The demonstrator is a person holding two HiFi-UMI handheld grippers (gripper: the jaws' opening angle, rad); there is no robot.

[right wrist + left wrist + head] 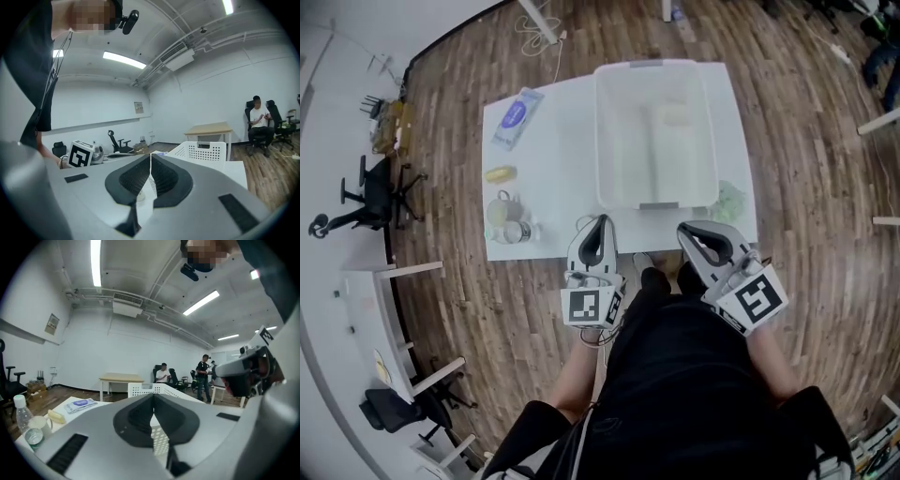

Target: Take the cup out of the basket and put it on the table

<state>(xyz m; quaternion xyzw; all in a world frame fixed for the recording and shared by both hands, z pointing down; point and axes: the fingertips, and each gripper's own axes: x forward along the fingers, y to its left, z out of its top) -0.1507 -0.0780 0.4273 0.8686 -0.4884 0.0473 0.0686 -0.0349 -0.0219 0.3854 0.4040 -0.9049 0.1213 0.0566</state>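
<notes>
Position of the cup (499, 210) decides what comes next: it stands on the table (558, 169), not in the basket, well to the left of the left claw (601, 221) and a little ahead of it. It is close beside a plastic bottle (519, 232), and a yellow thing (500, 173) and a blue packet (517, 117) lie further ahead. The cup seems upright, with its mouth up, but it is small in the head view and I cannot tell which way its handle points. The left claw is clearly the nearer of the two. It is held over the near edge of the table, apart from everything, and its jaws are pressed together with nothing between them. Ahead of both claws, somewhat more on the right claw's side, stands the white basket (602, 141); inside it I see only pale shapes on the floor, and I cannot make out any cup there. The right claw (686, 231) is at the near right corner of the table, just before the basket's near wall but not touching it, and well apart from the cup, with the left claw in between. Its jaws are also closed on each other and hold nothing. My judgement is that the cup is already placed, so no reach into the basket seems needed; if another cup is hidden in there, a claw must first spread its jaws.
</notes>
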